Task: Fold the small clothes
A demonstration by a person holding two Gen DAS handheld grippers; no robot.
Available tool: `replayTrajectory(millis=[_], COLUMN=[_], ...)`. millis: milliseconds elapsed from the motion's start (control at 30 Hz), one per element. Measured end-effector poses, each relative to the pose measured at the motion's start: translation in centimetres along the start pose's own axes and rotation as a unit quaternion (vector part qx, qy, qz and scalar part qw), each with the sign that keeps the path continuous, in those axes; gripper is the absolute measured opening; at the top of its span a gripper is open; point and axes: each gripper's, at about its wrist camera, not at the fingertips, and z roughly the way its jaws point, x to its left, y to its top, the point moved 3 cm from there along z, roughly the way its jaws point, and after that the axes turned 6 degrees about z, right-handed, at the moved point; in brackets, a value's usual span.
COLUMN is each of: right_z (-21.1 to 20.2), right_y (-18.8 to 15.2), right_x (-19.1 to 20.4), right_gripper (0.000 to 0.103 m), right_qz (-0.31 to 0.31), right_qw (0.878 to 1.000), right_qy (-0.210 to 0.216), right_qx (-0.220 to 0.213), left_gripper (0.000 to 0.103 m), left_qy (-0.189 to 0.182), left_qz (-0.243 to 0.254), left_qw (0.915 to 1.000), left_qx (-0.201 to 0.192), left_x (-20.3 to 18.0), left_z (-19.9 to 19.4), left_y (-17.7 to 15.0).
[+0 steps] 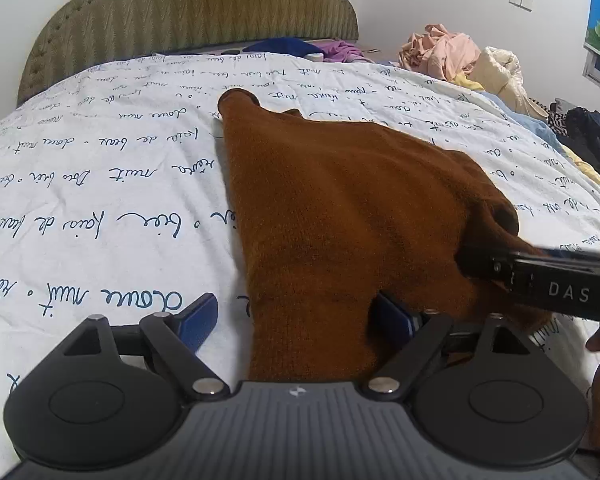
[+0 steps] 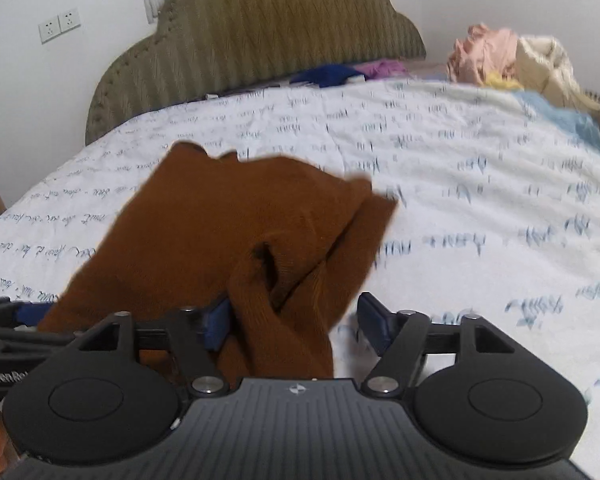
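On the script-printed bedsheet [image 1: 100,168] lies a brown knit garment [image 1: 332,208]. Both the left gripper [image 1: 296,320] and right gripper [image 2: 296,320] stand spread wide, cloth between their fingers.

Brown knit garment [image 1: 332,216] on the bed

It fills the frame's centre (rust-coloured, fine-ribbed), partly lifted and bunched toward the lower right, one tubular end reaching upper left.
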Motion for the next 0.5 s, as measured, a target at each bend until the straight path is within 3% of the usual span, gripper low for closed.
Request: replayTrajectory(millis=[100,233,500], right_z=[0.0,0.1,0.2], right_y=[-0.6,-1.0,-1.4], right_x=[-1.1,-1.2,-1.1], right_gripper=[0.068,0.072,0.091], right_qz=[0.036,0.037,0.033], right_qw=[0.999,0.999,0.999], right_qy=[0.021,0.022,0.036], right_qx=[-0.005,-0.011,-0.013], left_gripper=[0.088,0.09,0.092], left_qy=[0.003,0.012,0.014], left_qz=[0.002,0.009,0.008], left_qw=[1.0,0.9998,0.9995], left_qx=[-0.006,-0.015,-0.027], left_x=[-0.1,-0.3,-0.3], left_z=[0.1,0.1,0.1], left_y=[-0.2,-0.5,-0.8])
